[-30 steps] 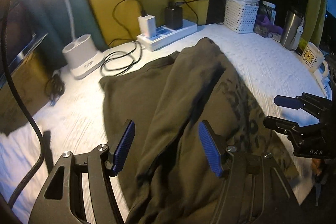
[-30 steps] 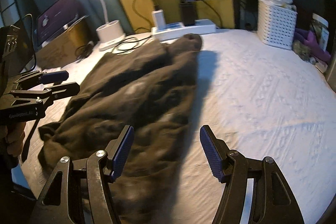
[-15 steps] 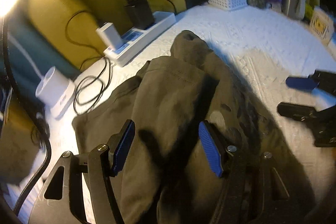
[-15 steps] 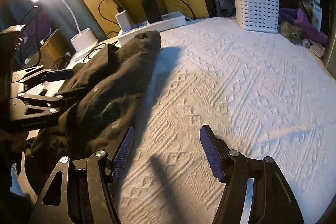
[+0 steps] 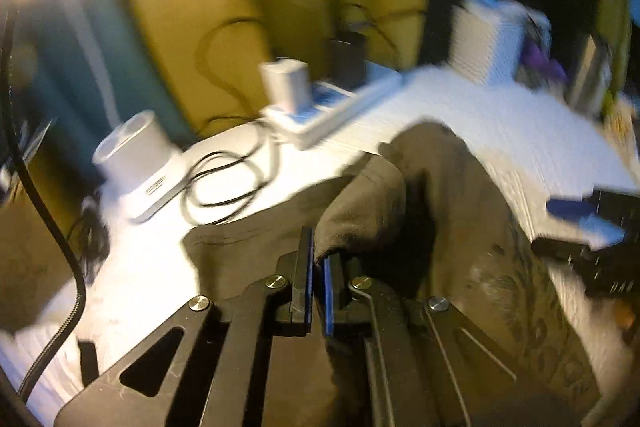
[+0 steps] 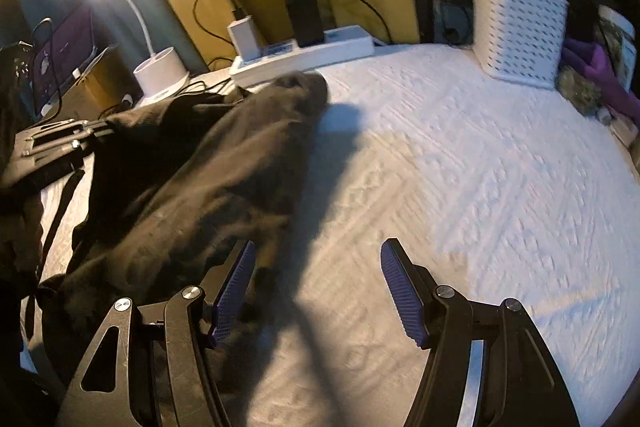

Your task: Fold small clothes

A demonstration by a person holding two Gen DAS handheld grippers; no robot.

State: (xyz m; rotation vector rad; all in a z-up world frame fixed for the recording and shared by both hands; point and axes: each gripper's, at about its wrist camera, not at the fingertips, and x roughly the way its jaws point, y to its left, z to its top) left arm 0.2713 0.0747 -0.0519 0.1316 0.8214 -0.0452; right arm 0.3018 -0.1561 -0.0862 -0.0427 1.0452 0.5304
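Near left on the bedspread, left gripper clamped on shirt fold for lifting, right gripper spread, empty.

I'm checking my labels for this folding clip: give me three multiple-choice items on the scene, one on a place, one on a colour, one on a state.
1. Where does the white basket stand?
A. at the far right of the bedspread
B. beside the lamp base
C. on the garment

2. What colour is the garment?
A. white
B. dark olive
C. red

3. How is the left gripper?
A. wide open
B. shut on nothing
C. shut on a fold of the garment

Answers: 1 A, it stands far from the lamp base; 2 B, dark olive against the white bedspread; 3 C, cloth is pinched between its blue pads.
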